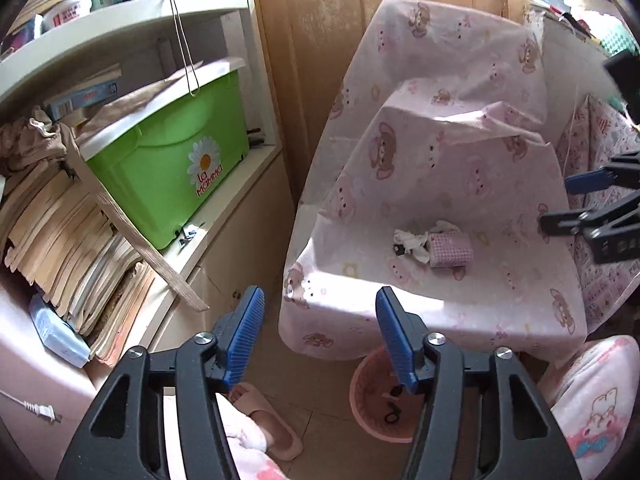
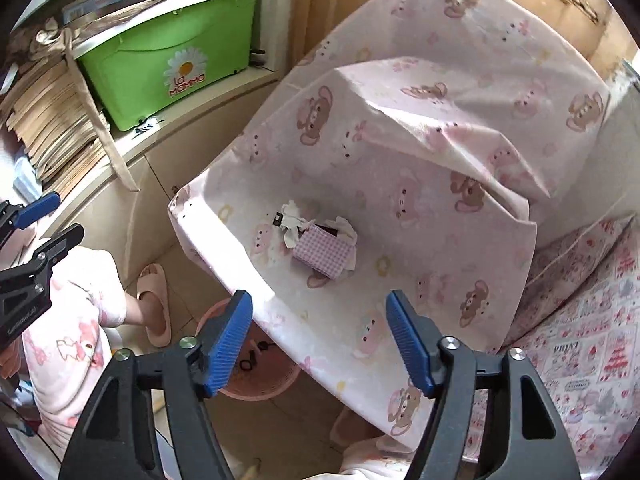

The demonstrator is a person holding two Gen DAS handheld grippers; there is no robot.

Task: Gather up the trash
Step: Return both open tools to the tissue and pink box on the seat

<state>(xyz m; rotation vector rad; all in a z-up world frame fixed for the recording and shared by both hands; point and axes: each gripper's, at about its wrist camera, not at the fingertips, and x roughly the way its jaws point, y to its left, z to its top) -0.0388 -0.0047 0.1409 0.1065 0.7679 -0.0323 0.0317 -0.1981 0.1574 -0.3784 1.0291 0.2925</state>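
right wrist view first: the right gripper [image 2: 320, 344] has its blue pads apart with nothing between them, hanging above the near edge of the cloth-covered table [image 2: 400, 184] and tilted steeply down. the left gripper [image 1: 320, 336] is likewise parted and empty, angled less steeply, over the floor at the table's corner. past both tips, on the pink bear-print cloth, lies the trash: crumpled white tissue [image 2: 294, 224] touching a small pink checked box [image 2: 324, 254] with more tissue poking from it. the tissue looks feather-light and soft, so it should squash flat; a pinch across its bulkiest wad would likely hold. the box looks like thin card, light and crushable, best taken across its short sides. a pink bin [image 1: 380, 396] sits on the floor below the table edge, partly hidden by both grippers.
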